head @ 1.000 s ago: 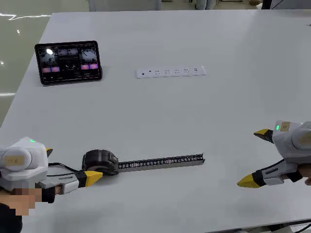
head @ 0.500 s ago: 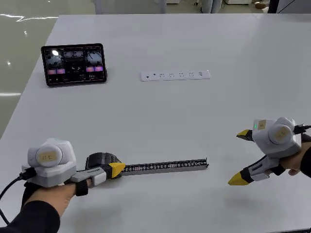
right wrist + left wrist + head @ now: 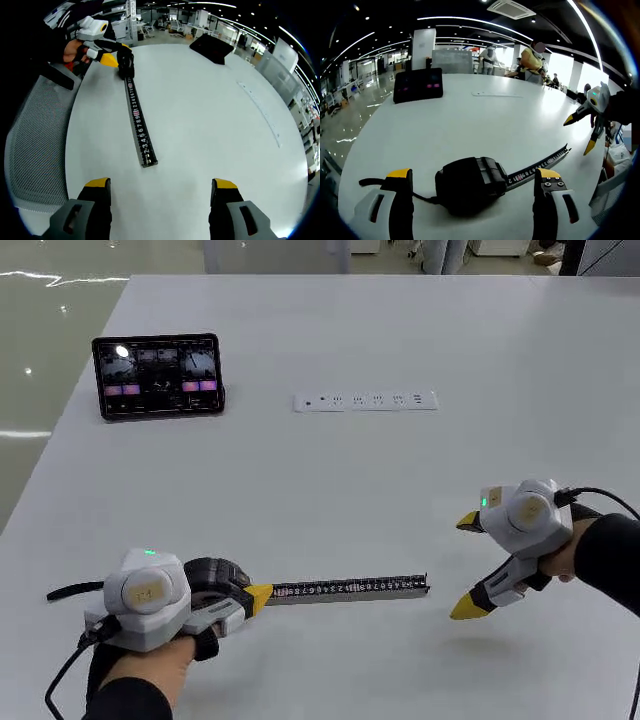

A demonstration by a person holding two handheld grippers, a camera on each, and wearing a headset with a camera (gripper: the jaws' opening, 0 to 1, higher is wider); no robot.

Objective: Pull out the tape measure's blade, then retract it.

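A black tape measure case [image 3: 212, 576] lies on the white table [image 3: 330, 490], its blade [image 3: 350, 588] pulled out to the right and flat on the surface. My left gripper [image 3: 243, 580] is open and straddles the case; in the left gripper view the case [image 3: 472, 185] sits between the yellow fingertips [image 3: 400, 174] without touching them. My right gripper [image 3: 463, 566] is open just right of the blade's free end. In the right gripper view the blade tip [image 3: 149, 161] lies just ahead of the open right gripper [image 3: 160, 183], which holds nothing.
A tablet [image 3: 158, 375] stands at the far left and a white power strip [image 3: 365, 400] lies at mid-table. A black strap [image 3: 370, 182] trails from the case. A grey mesh chair [image 3: 35, 145] stands by the table's near edge.
My left gripper has moved forward, so its open jaws now flank the case. My right gripper has come left and forward, closer to the blade's end. The blade has stayed out.
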